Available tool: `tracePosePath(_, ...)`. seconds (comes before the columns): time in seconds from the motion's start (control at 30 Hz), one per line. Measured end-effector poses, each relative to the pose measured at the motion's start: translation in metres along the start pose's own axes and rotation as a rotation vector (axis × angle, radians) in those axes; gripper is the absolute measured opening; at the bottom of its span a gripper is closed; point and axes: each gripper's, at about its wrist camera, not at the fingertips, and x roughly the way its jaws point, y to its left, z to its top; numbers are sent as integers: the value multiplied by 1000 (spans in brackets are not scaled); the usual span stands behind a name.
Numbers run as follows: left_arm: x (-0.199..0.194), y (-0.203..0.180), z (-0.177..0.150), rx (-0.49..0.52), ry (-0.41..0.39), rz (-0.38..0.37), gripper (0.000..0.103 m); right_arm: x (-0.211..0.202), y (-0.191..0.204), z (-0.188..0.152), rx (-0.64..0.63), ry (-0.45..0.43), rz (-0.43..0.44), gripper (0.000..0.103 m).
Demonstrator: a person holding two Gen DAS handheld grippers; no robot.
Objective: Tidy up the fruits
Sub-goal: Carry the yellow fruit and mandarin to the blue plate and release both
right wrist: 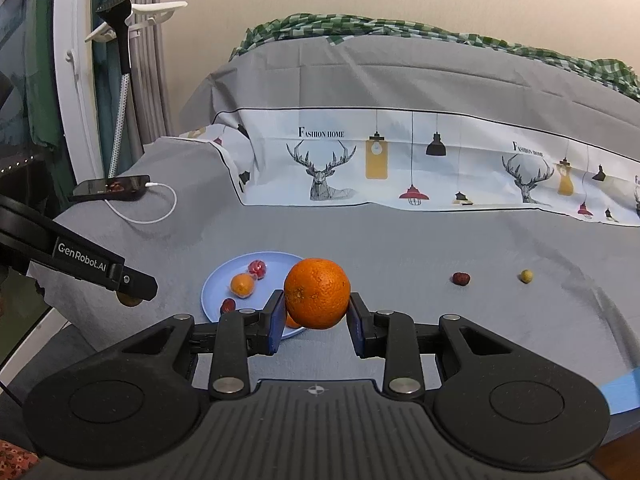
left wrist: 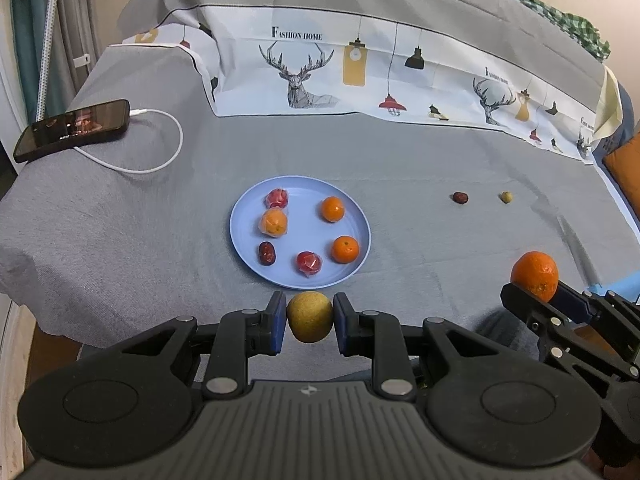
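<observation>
My left gripper [left wrist: 310, 317] has both blue pads pinched on a yellowish fruit [left wrist: 310, 316], held level. My right gripper [right wrist: 316, 312] sits off to its right, clamping an orange [right wrist: 317, 293].

Plate [right wrist: 216, 280] partly behind orange [right wrist: 317, 293]

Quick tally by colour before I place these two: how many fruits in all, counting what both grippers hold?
Orange: 4 – three on the blue plate at (wrapped), one in the right gripper at
Bright red, wrapped: 2 –
Dark red: 2 –
Yellow-green: 2 –, one in the left gripper at
Total: 10
</observation>
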Motion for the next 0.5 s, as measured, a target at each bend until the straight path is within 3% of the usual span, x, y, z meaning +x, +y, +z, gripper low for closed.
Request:
tracePosePath(0.27,16,11,10,-10,16,19,28,22,4,3,-13,30,8,34)
tracePosePath(0.5,56,21,37,-13,34,63,28,62,12,10,-37,70,34,34)
